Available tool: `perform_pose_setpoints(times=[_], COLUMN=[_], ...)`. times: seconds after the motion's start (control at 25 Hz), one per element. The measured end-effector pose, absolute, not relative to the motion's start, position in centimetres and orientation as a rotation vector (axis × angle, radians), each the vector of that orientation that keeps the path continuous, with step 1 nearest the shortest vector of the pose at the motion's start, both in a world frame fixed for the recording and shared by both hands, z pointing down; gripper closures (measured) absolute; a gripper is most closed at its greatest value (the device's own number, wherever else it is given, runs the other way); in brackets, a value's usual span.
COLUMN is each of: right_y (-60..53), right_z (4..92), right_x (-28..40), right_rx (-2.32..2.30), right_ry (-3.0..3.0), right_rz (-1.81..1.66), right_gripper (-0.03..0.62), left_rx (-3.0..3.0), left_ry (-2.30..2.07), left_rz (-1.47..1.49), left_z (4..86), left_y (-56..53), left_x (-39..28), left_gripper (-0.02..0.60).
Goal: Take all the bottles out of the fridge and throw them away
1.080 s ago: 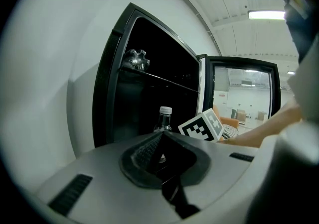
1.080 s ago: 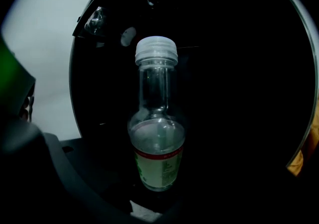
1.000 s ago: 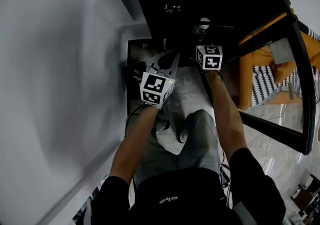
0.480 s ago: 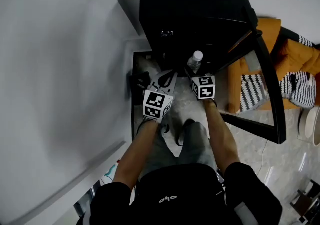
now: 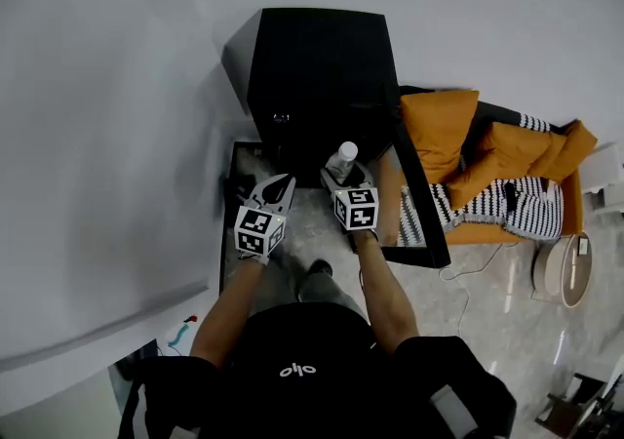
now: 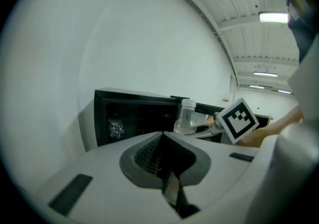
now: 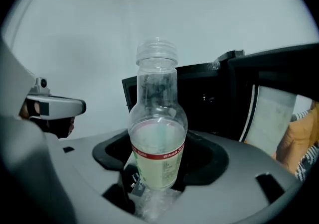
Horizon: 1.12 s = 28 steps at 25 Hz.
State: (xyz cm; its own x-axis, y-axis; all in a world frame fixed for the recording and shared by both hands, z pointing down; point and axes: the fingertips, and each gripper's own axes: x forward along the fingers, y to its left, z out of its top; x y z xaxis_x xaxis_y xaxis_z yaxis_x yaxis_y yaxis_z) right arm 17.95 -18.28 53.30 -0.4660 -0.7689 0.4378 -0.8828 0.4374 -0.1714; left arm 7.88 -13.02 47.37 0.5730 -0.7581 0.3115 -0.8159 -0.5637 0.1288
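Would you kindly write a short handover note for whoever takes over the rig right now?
Left gripper: shut and empty, held in front of the fridge.
Right gripper: shut on a clear bottle with a red-banded label, upright, outside the fridge.
The fridge door stands open.
Done: one bottle is out.
Left: throw it away; no bin shows in any view. What looks like a second bottle lies inside the fridge on its left side. Fetch that too, then check for more.
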Motion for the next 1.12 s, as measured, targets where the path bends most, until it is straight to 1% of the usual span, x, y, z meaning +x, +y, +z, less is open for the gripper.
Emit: perform_pose_setpoints(times=[0.24,0.56,0.84,1.12], right_y=[-16.4,-14.6,-14.3,-13.6], right_z=[48.1,47.1,46.3,46.1], right_x=[21.1,22.0,19.5,14.7], right_rx=[1.396,1.352,1.278,1.183], right_ry=[-2.432,-2.458,-2.507,-2.536], right_rz=[0.507,0.474,0.444,0.419], right_gripper=[0.276,0.276,0.276,0.276], left_rx=[2.545,2.539,2.504,2.435], left_ry=[-1.338,-1.378,-1.448,-1.533], left_rz=[0.303,0.275,0.264,0.227], left_z=[44.2,43.0,42.4,42.5], left_y=[-12.5,-11.7,-10.4,-8.9], left_x=[9.3,9.7,7.2,1.7], left_gripper=[0.574,0.574,0.574,0.574])
